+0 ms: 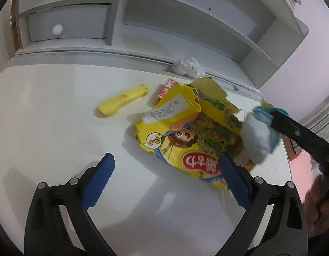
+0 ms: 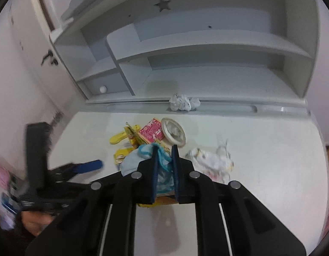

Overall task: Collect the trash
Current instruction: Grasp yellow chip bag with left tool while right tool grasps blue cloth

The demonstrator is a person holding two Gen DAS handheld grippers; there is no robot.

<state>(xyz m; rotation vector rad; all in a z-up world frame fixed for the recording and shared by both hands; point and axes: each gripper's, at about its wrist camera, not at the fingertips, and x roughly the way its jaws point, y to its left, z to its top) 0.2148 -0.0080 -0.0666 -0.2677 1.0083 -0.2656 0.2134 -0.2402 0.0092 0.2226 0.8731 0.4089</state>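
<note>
A torn yellow snack box (image 1: 185,132) lies on the white desk (image 1: 47,128). My left gripper (image 1: 164,166) is open and empty just in front of the box, its right finger against the box's near corner. My right gripper (image 2: 164,151) is shut on a light blue face mask (image 2: 132,160), held above the box's right end; the mask also shows in the left wrist view (image 1: 258,138). A yellow wrapper (image 1: 121,102), a pink packet (image 2: 151,131), a round white lid (image 2: 174,132), a crumpled white tissue (image 2: 183,102) and a white plastic wrapper (image 2: 211,162) lie around.
A white shelf unit (image 2: 207,49) with a small knobbed drawer (image 1: 66,24) stands along the back of the desk. The desk's right edge (image 1: 289,170) drops off beside something pink. A wall (image 2: 19,85) stands to the left.
</note>
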